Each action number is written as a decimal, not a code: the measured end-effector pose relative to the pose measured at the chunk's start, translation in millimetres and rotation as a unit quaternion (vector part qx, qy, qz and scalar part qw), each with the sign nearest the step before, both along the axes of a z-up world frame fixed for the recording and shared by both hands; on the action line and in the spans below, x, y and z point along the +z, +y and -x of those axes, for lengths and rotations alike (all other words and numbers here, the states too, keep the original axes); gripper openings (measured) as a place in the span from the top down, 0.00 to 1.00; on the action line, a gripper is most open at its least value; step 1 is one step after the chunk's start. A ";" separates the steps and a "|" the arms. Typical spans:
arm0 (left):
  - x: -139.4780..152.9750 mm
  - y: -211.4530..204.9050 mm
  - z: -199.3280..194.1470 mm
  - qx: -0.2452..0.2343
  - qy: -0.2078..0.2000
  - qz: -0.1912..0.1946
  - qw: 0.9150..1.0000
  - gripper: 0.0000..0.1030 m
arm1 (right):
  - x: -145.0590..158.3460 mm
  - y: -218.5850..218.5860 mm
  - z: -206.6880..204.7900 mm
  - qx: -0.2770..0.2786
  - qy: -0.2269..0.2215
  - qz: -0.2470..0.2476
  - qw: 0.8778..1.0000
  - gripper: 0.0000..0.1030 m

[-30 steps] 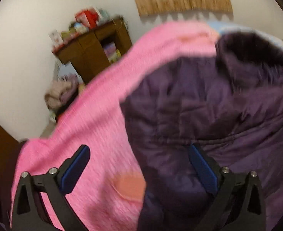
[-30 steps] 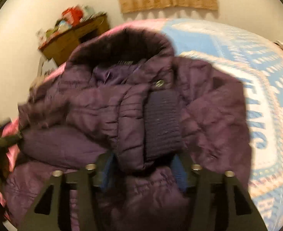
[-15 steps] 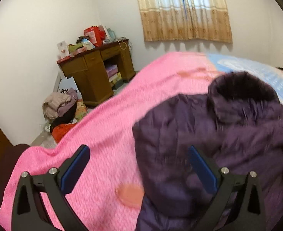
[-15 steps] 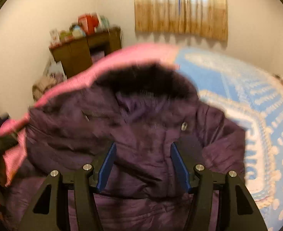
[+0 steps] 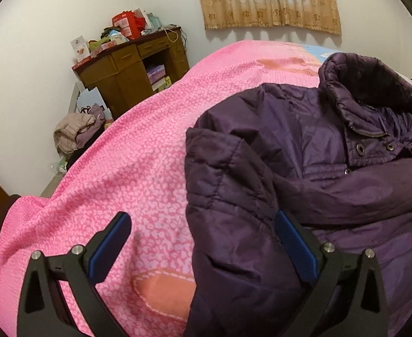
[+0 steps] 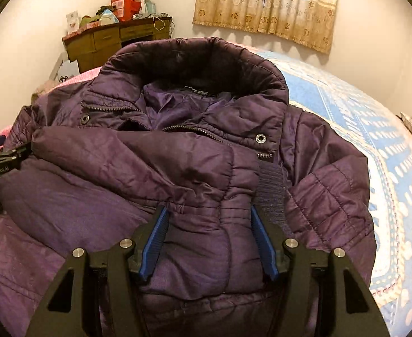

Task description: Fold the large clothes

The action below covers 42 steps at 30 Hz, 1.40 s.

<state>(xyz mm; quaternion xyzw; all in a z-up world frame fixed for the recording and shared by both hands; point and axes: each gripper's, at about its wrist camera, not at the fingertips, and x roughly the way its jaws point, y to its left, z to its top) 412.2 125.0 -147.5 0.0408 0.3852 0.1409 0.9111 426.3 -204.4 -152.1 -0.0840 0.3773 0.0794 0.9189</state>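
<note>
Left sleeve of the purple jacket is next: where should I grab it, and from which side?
Probably the sleeve near its folded outer edge over the pink blanket, coming from the blanket side. That edge is raised, puffy and free, and the open left hand-held gripper already straddles it.

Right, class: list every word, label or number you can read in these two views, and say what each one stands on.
"GenRobot.AI": on the left gripper, at the right wrist view's left edge.
Label inside the purple jacket collar: too small to read.
Print on the red boxes on the desk: too blurred.
</note>
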 end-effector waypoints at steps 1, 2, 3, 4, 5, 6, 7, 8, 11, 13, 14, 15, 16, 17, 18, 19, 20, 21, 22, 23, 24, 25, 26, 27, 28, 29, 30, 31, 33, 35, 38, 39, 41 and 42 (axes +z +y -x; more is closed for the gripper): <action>-0.4 -1.5 0.8 0.000 0.001 -0.001 1.000 0.00 | 0.7 -1.9 0.4 0.000 0.000 -0.005 1.000 0.42; -0.5 -2.4 1.0 0.000 0.001 -0.003 1.000 0.00 | 0.4 -2.3 -0.5 0.000 0.000 -0.008 1.000 0.42; -0.5 -3.9 1.6 -0.001 -0.001 -0.007 1.000 0.00 | 0.6 -3.3 -0.4 -0.001 0.000 -0.011 1.000 0.42; -0.4 -3.9 1.8 -0.001 -0.001 -0.008 1.000 0.00 | 1.1 -3.6 0.3 -0.001 0.000 -0.011 1.000 0.42; -0.2 -0.9 0.9 -0.001 -0.001 -0.006 1.000 0.00 | 1.2 -2.8 1.7 -0.001 -0.001 -0.009 1.000 0.42; -0.2 -0.1 -0.3 -0.001 -0.001 -0.007 1.000 0.00 | 0.6 -1.6 1.5 -0.001 -0.001 -0.005 1.000 0.42; -0.8 -0.4 -0.5 -0.001 0.000 -0.007 1.000 0.00 | 0.4 -1.0 1.6 -0.002 -0.001 -0.002 1.000 0.42; -0.1 1.0 -0.5 -0.001 0.000 -0.007 1.000 0.00 | 0.3 -0.4 1.5 -0.002 -0.001 0.000 1.000 0.42; 0.2 1.8 -0.1 -0.002 0.000 -0.007 1.000 0.00 | 0.1 0.8 1.9 -0.002 -0.002 0.002 1.000 0.42; -0.1 2.5 -0.2 -0.002 0.000 -0.006 1.000 0.00 | 0.1 1.2 2.2 -0.003 -0.002 0.001 1.000 0.42; -0.5 2.3 -0.3 -0.001 0.000 -0.006 1.000 0.00 | 0.1 1.4 2.2 -0.003 -0.002 0.003 1.000 0.42; -0.3 2.5 -0.2 -0.001 0.000 -0.006 1.000 0.00 | 0.0 1.3 1.9 -0.003 -0.002 0.003 1.000 0.42; -0.2 2.6 -0.2 -0.001 0.000 -0.006 1.000 0.00 | -0.1 1.4 1.8 -0.003 -0.003 0.004 1.000 0.42; -0.4 2.3 -0.3 -0.001 0.000 -0.005 1.000 0.00 | -0.1 1.5 1.7 -0.003 -0.003 0.004 1.000 0.42; -0.3 2.6 -0.6 -0.001 0.000 -0.005 1.000 0.00 | -0.1 1.5 1.7 -0.003 -0.003 0.004 1.000 0.42; -0.3 2.6 -0.6 -0.001 0.000 -0.005 1.000 0.00 | -0.2 1.0 1.7 -0.003 -0.003 0.004 1.000 0.42; -0.4 2.5 -0.6 -0.001 0.000 -0.005 1.000 0.00 | -0.2 1.2 1.8 -0.003 -0.003 0.004 1.000 0.42; -0.4 2.2 -0.6 -0.001 0.000 -0.006 1.000 0.00 | -0.4 1.2 1.5 -0.003 -0.003 0.003 1.000 0.42; -0.3 2.2 -0.6 -0.001 0.000 -0.006 1.000 0.00 | -0.6 1.1 1.3 -0.004 -0.004 0.002 1.000 0.42; -0.5 2.3 -0.7 -0.002 0.001 -0.004 1.000 0.00 | -0.7 1.9 2.1 -0.004 -0.004 0.003 1.000 0.42; -1.5 1.4 0.0 -0.002 0.001 -0.003 1.000 0.00 | -0.9 2.1 2.0 -0.005 -0.005 0.004 1.000 0.42; -1.7 2.2 -0.1 -0.002 0.002 -0.003 1.000 0.00 | -1.0 1.4 1.8 -0.004 -0.004 0.003 1.000 0.42; -1.2 1.7 -0.3 -0.002 0.002 -0.004 1.000 0.00 | -1.1 1.0 1.9 -0.004 -0.005 0.002 1.000 0.42; -1.3 2.3 -0.4 -0.002 0.002 -0.004 1.000 0.00 | -1.2 0.3 2.1 -0.004 -0.005 0.000 1.000 0.42; -1.3 2.5 -0.5 -0.002 0.002 -0.004 1.000 0.00 | -0.7 0.4 2.3 -0.004 -0.005 -0.001 1.000 0.42; -0.9 1.3 -0.1 -0.002 0.002 -0.005 1.000 0.00 | -0.7 0.9 2.3 -0.005 -0.005 -0.001 1.000 0.42; -0.9 2.3 -0.3 -0.002 0.001 -0.005 1.000 0.00 | -0.7 1.6 2.3 -0.005 -0.005 0.000 1.000 0.42; -1.0 3.1 -1.1 -0.002 0.001 -0.006 1.000 0.00 | -0.9 2.4 2.0 -0.006 -0.006 0.003 1.000 0.42; -1.2 3.2 -1.0 -0.002 0.001 -0.006 1.000 0.00 | -1.1 3.4 2.2 -0.005 -0.007 0.008 1.000 0.41; -1.5 1.5 -0.8 -0.002 0.001 -0.005 1.000 0.00 | 0.2 2.9 2.8 -0.005 -0.008 0.010 1.000 0.41; 12.2 8.0 5.1 -0.006 -0.004 0.003 1.000 0.00 | 13.0 -0.5 4.6 0.019 0.018 0.014 1.000 0.37; 21.5 9.1 9.1 -0.013 -0.008 -0.001 1.000 0.00 | 19.1 -2.4 5.5 0.020 0.033 0.013 0.999 0.35; 46.8 11.8 18.1 -0.025 -0.034 -0.012 0.999 0.00 | 40.3 -13.9 7.0 0.020 0.042 -0.013 0.999 0.34; 62.4 14.7 21.8 -0.028 -0.053 -0.010 0.998 0.00 | 52.8 -19.8 7.2 0.022 0.030 -0.025 0.999 0.34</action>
